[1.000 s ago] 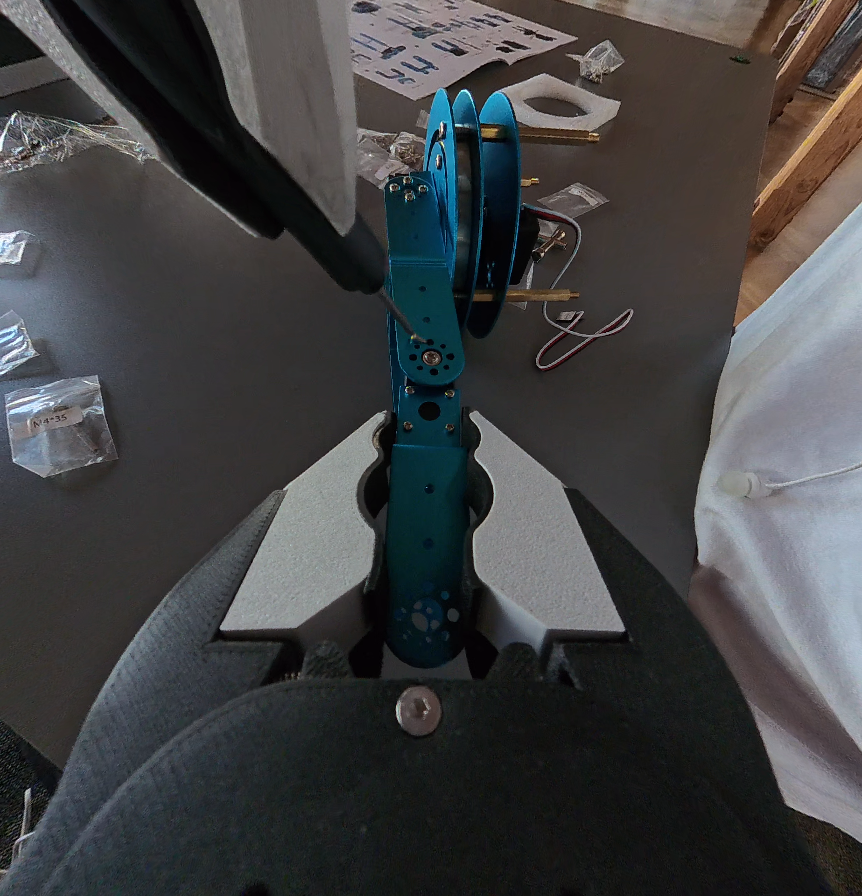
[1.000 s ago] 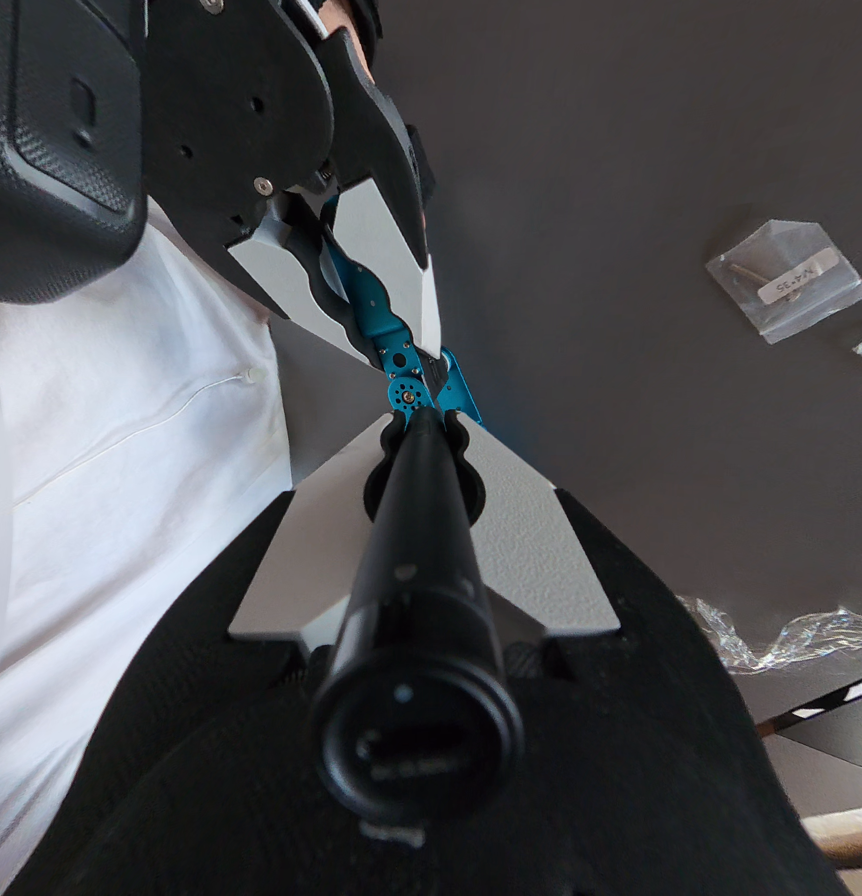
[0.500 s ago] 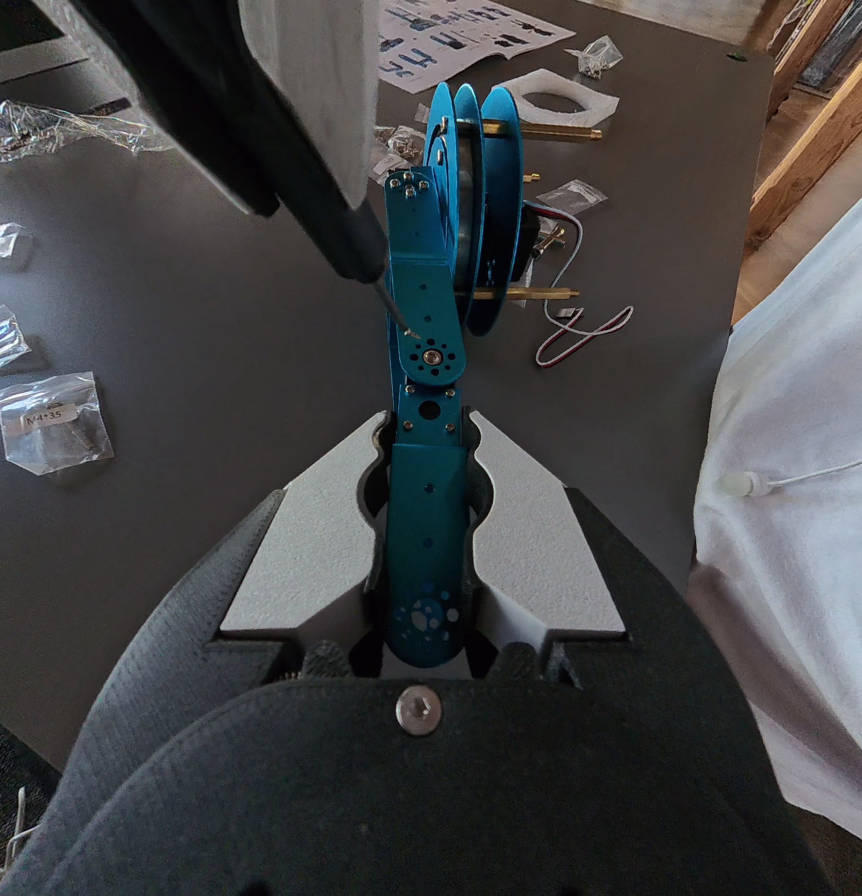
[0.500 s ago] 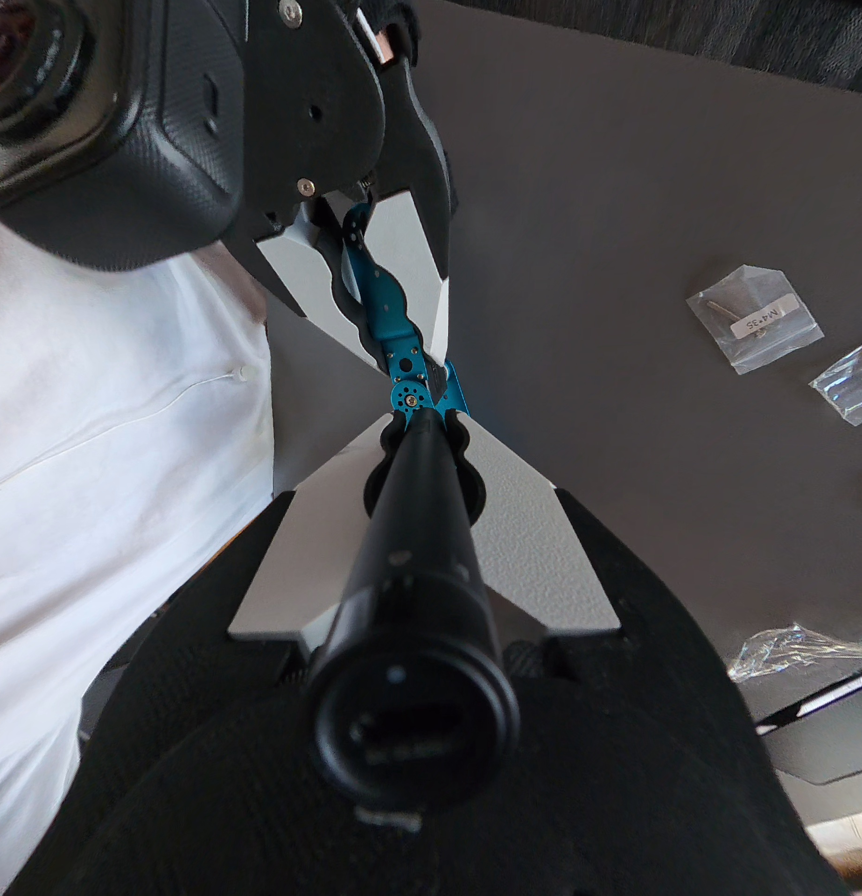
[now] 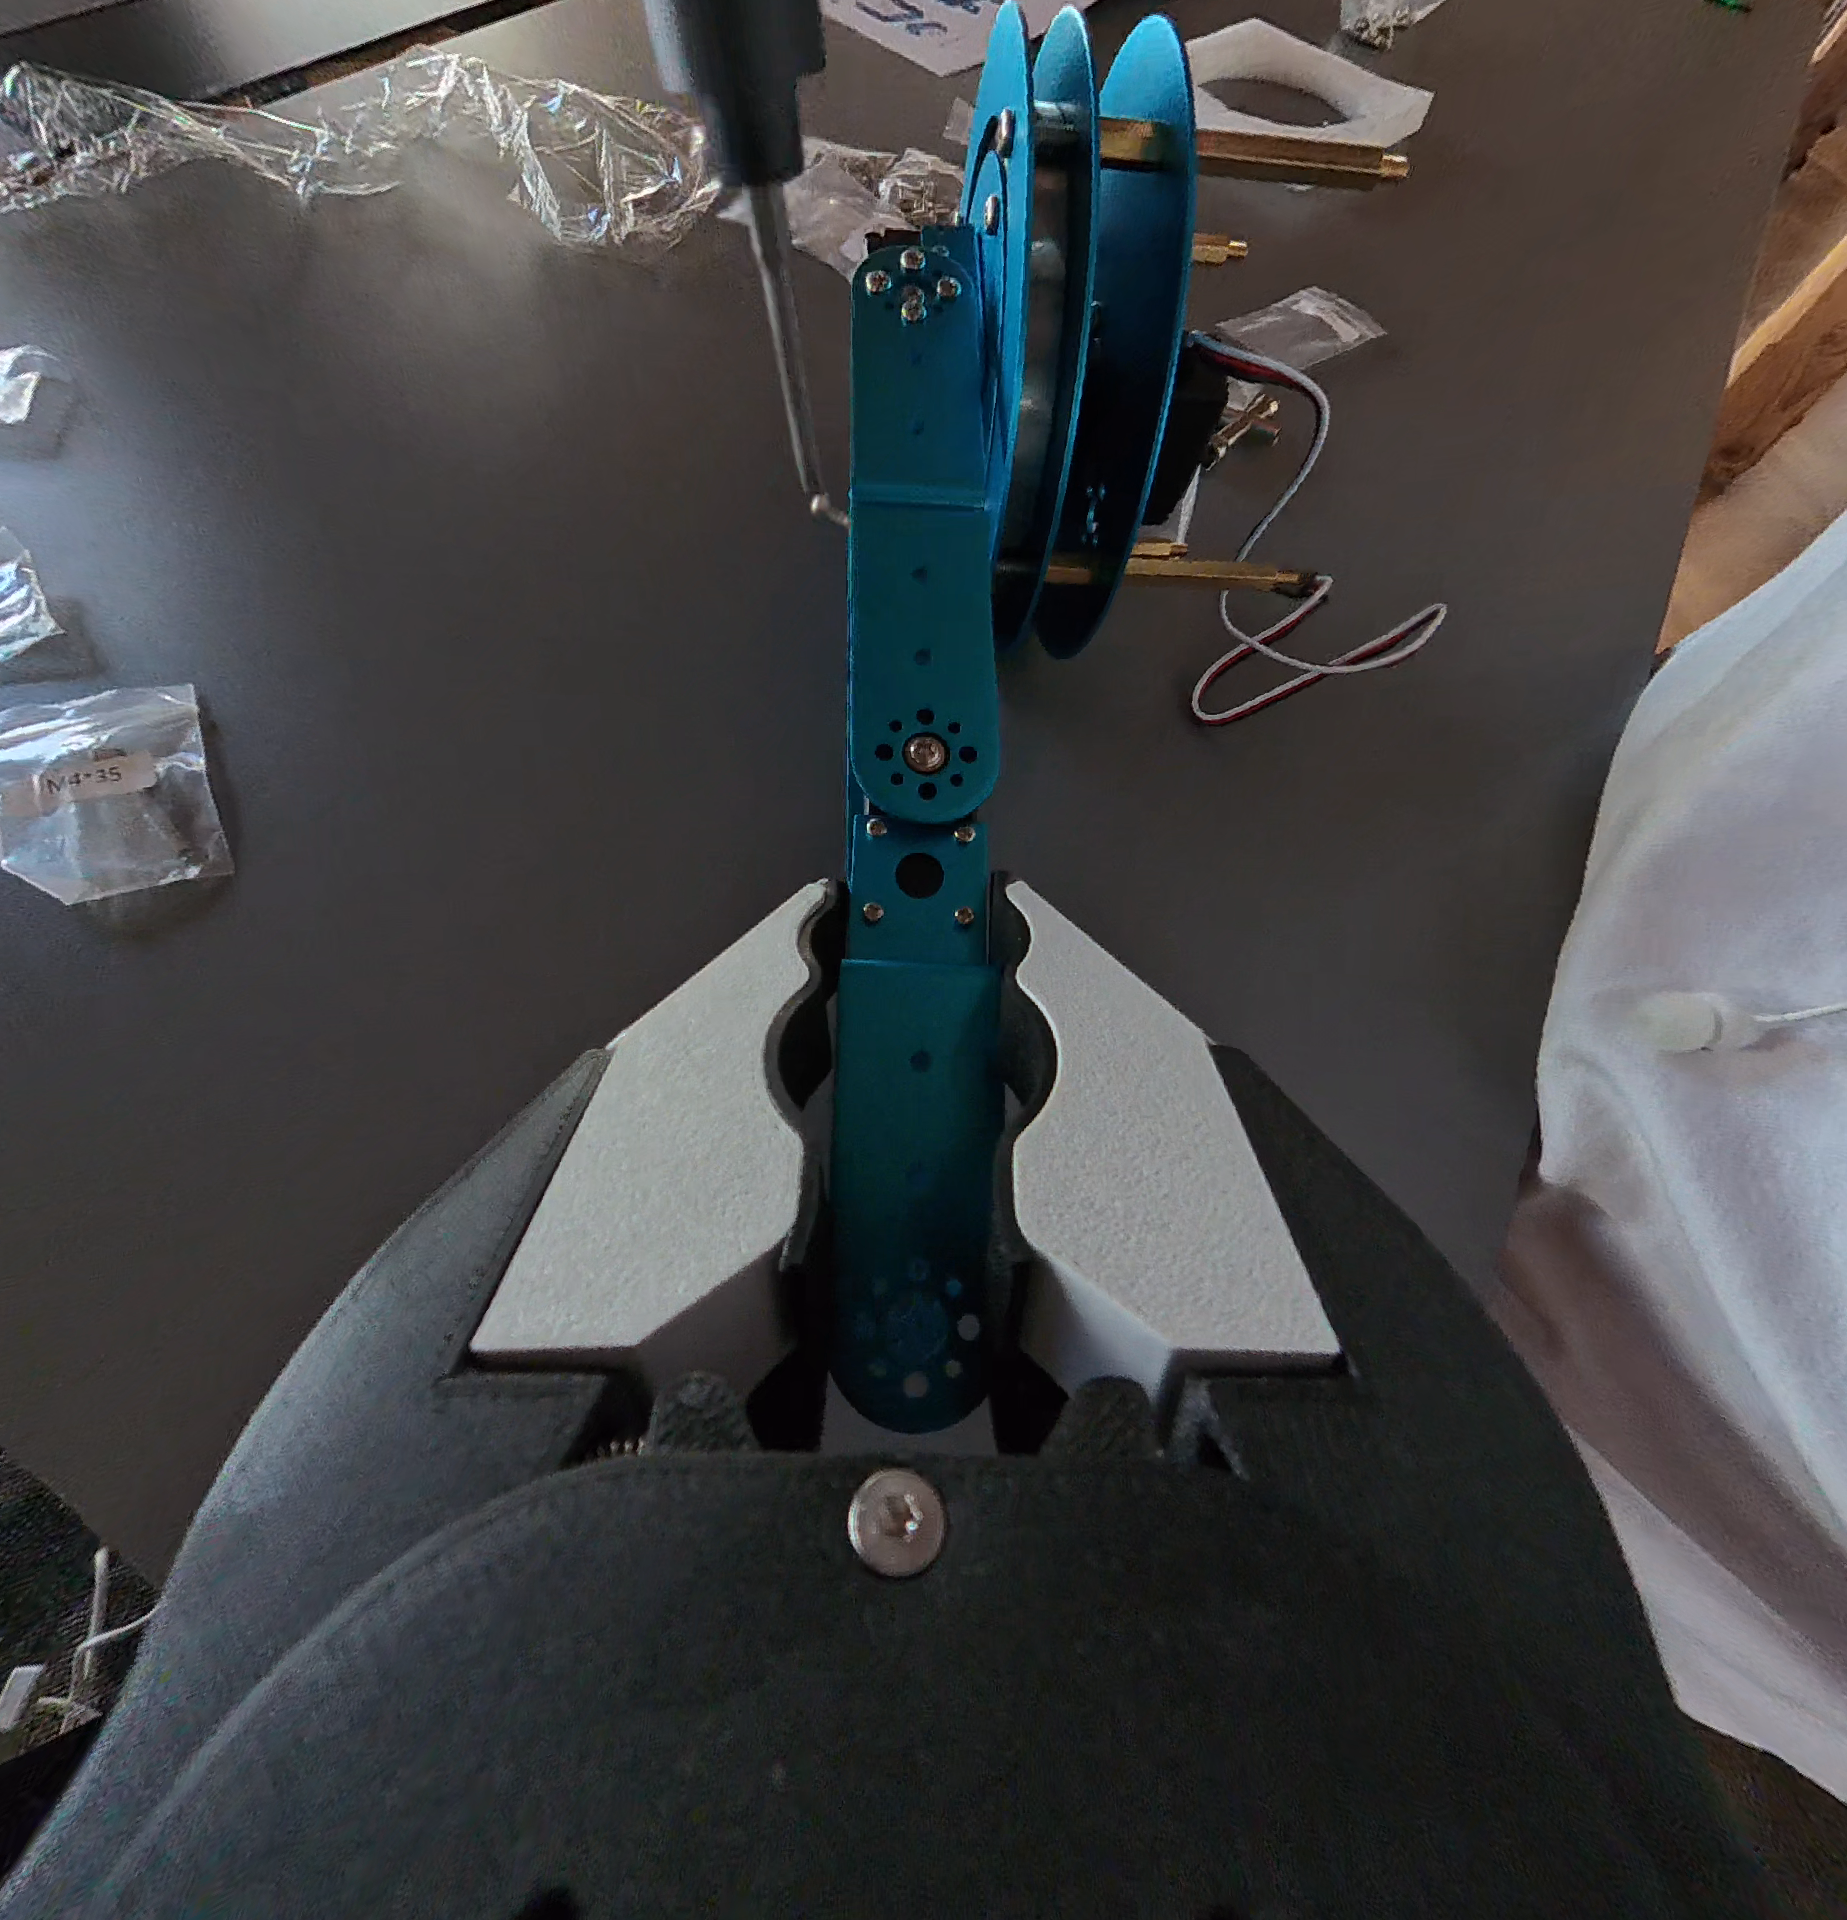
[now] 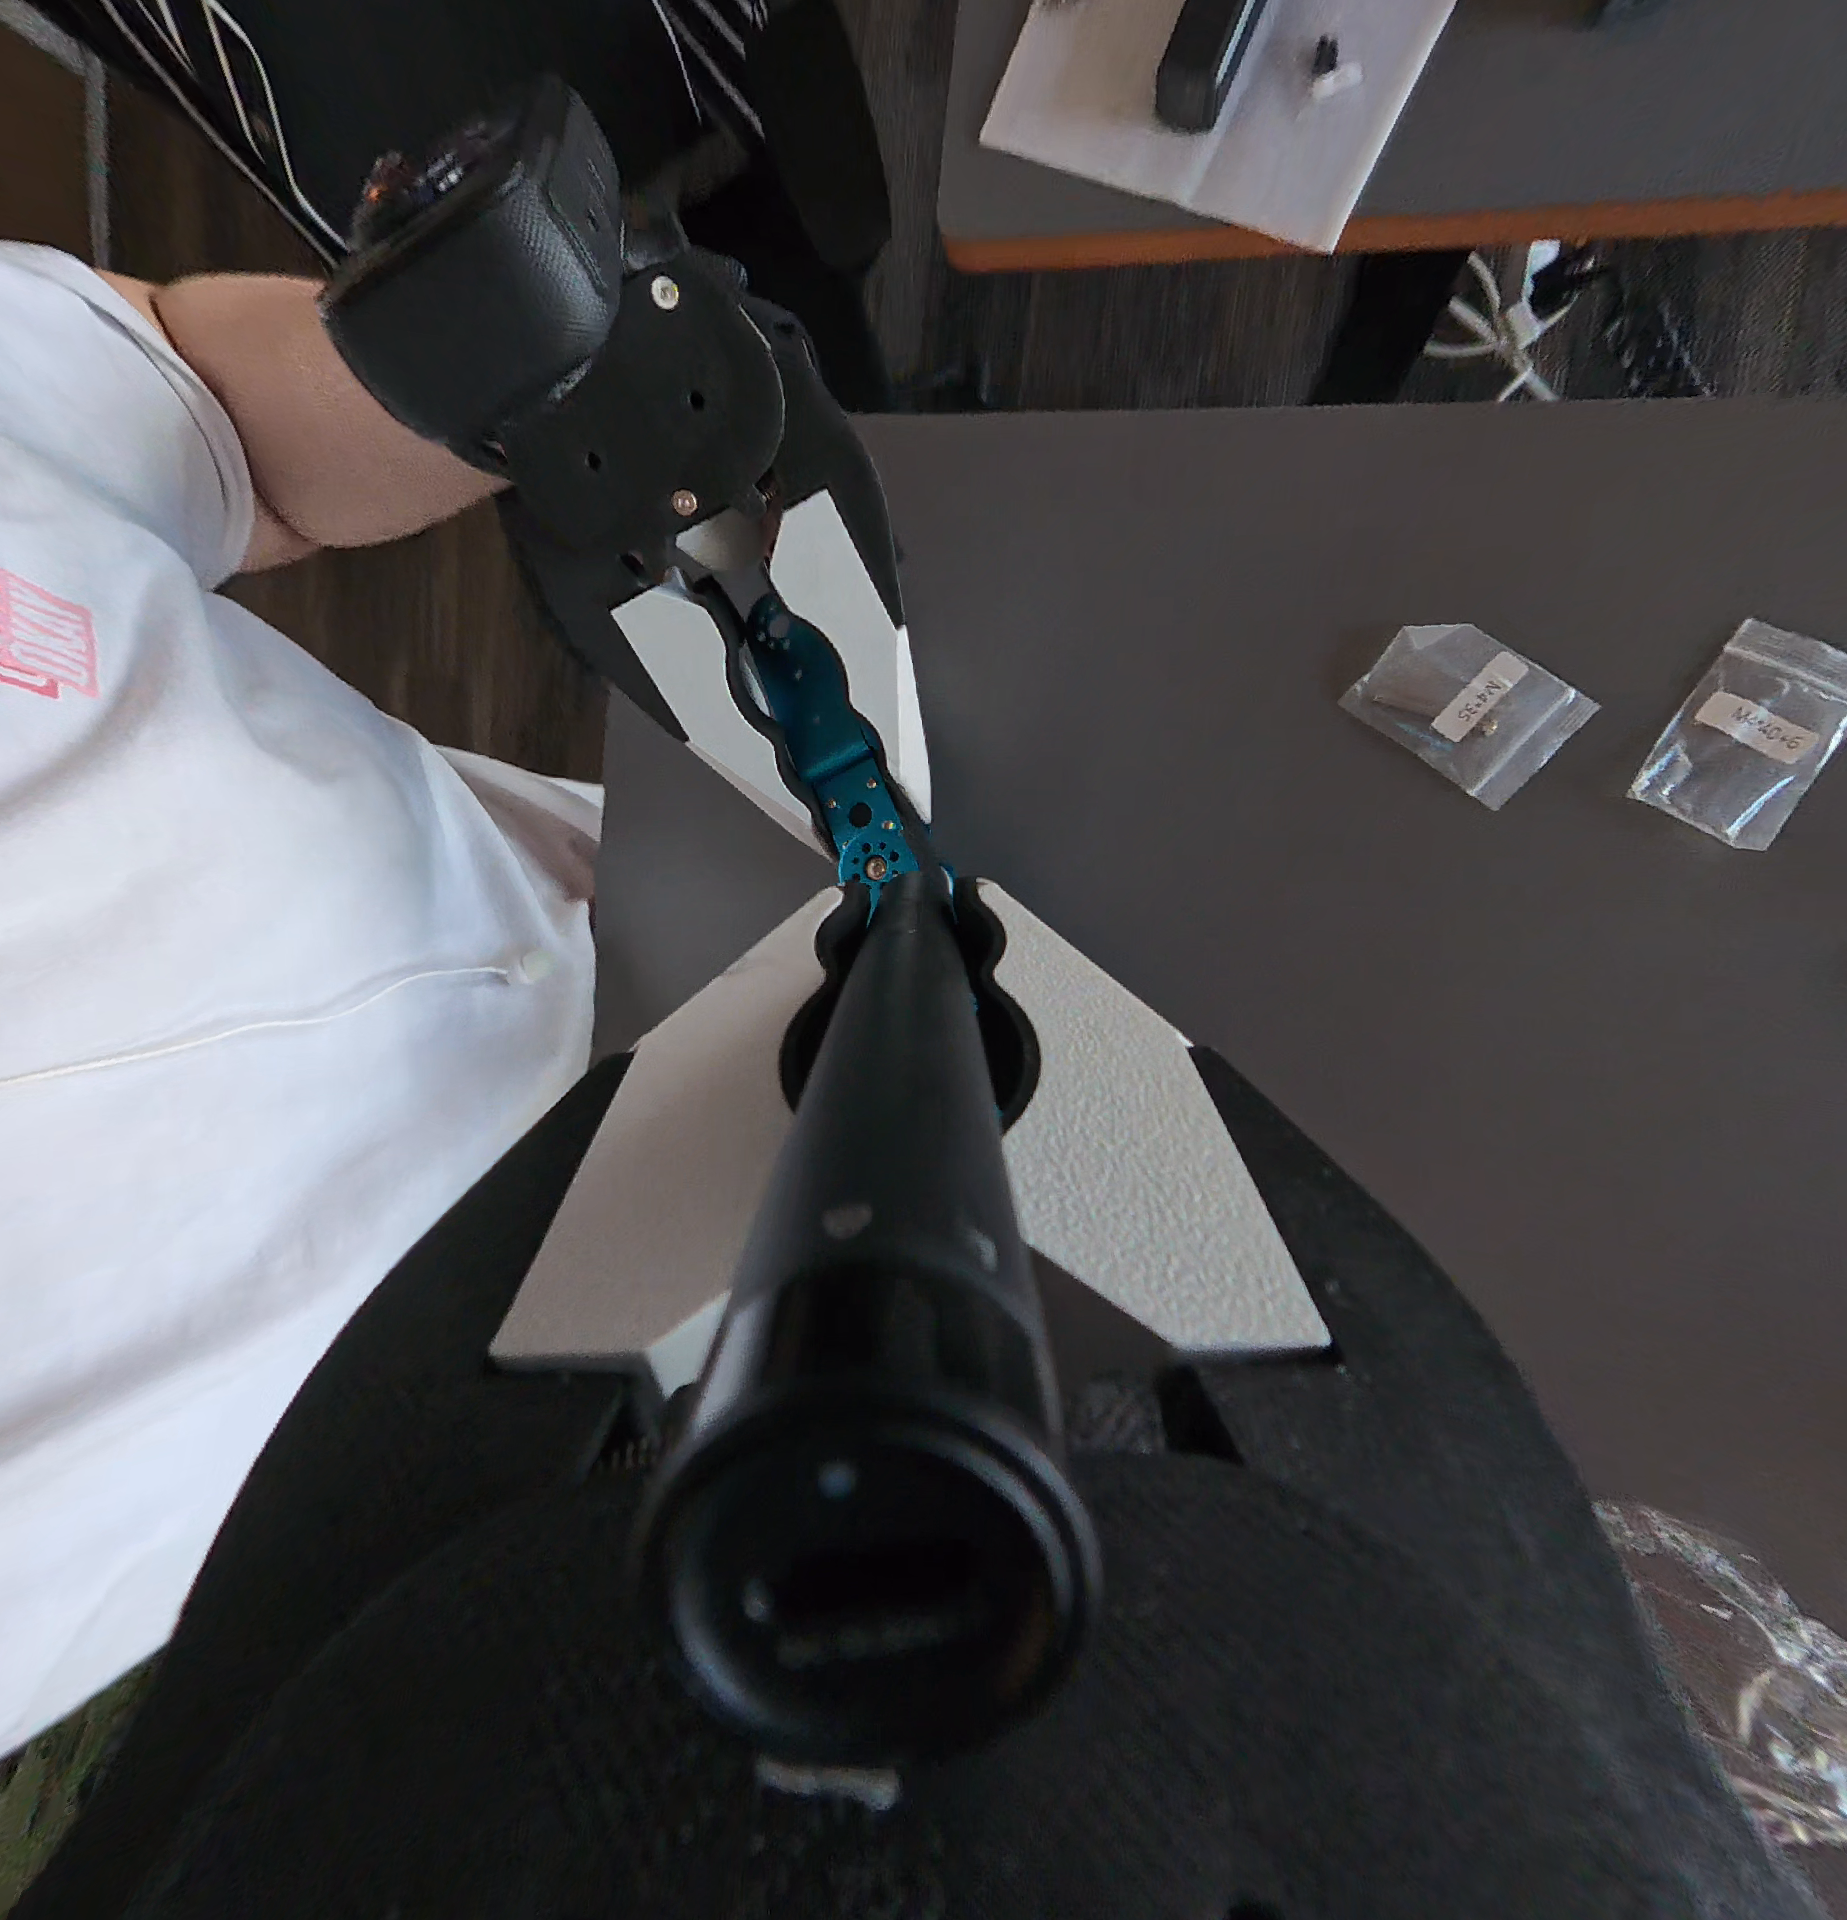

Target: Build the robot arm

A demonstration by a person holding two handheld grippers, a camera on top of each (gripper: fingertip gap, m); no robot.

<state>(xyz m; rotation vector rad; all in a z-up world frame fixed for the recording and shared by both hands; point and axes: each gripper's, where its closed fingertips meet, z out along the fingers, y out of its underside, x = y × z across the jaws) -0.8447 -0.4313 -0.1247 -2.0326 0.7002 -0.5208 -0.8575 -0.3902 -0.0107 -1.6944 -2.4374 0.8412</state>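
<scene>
My left gripper (image 5: pixel 919 914) is shut on the blue metal arm bracket (image 5: pixel 919 644) of an assembly whose blue round plates (image 5: pixel 1085 332) stand on brass standoffs on the dark grey table (image 5: pixel 462 582). My right gripper (image 6: pixel 903 904) is shut on a black screwdriver (image 6: pixel 888 1195). In the left wrist view the screwdriver's thin shaft (image 5: pixel 789 364) comes down from above, its tip at the left edge of the bracket's upper link. In the right wrist view the left gripper (image 6: pixel 846 769) holds the blue bracket (image 6: pixel 825 738) just ahead of the screwdriver.
Small clear bags of hardware (image 5: pixel 103 790) (image 6: pixel 1470 707) (image 6: pixel 1755 727) lie on the table. Crumpled clear wrap (image 5: pixel 327 114), a white foam ring (image 5: pixel 1303 99) and a red-white wire (image 5: pixel 1314 655) lie at the back. A person in white clothing (image 6: pixel 202 935) is at the table's edge. My right fingertips sit around 12 cm from my left ones.
The right gripper has pulled the screwdriver up and away from the bracket's pivot screw; its tip is now higher, beside the upper link. The left gripper and bracket have stayed still.
</scene>
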